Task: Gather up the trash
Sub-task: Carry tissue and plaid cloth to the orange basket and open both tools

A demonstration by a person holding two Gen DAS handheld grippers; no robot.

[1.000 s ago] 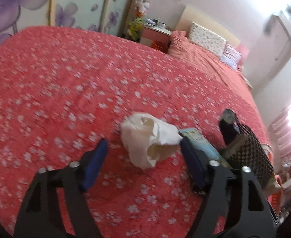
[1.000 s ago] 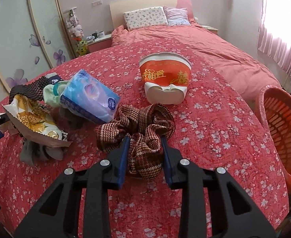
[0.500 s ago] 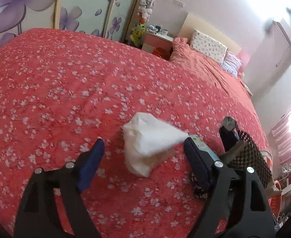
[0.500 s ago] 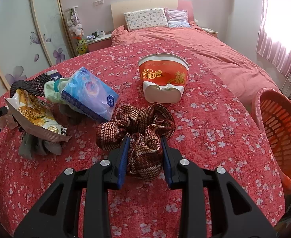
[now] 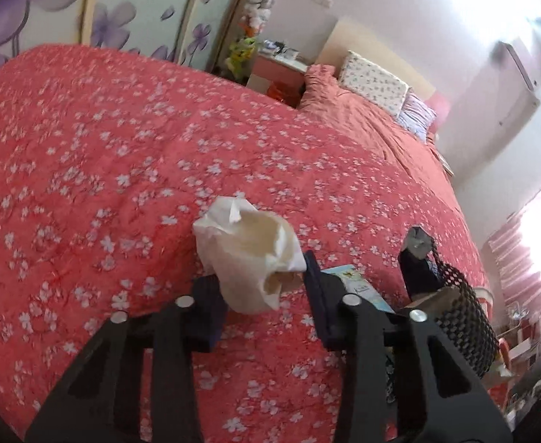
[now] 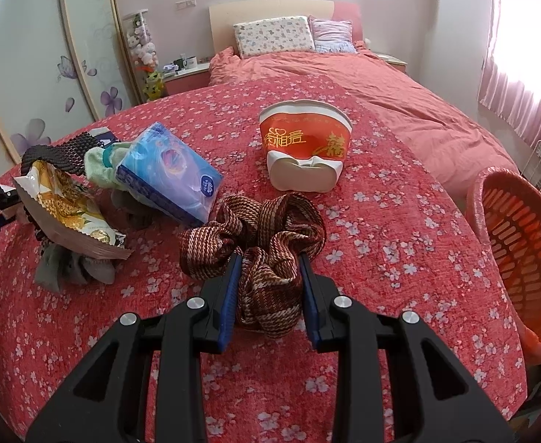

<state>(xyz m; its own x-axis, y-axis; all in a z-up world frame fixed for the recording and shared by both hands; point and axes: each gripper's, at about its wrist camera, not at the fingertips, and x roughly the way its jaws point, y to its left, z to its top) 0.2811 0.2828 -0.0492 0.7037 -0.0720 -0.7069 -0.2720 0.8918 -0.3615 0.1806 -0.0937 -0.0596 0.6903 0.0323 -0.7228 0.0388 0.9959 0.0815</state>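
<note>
Both grippers busy: my left gripper [image 5: 261, 289], wide a moment ago, is closing around the tissue [image 5: 248, 258] at frame centre, while my right gripper [image 6: 269, 288] stays clamped on the scrunchie [image 6: 259, 236].

Now closing in from a wide spread, left gripper [image 5: 263, 288] jaws, with crumpled white tissue [image 5: 250, 254] between them at lower centre of frame. Appears lifted off red floral bedspread [image 5: 86, 170], lower edge hanging between blue pads [image 5: 316, 291] instead of lying flat.

Orange basket [image 6: 521, 229] cut by edge
</note>
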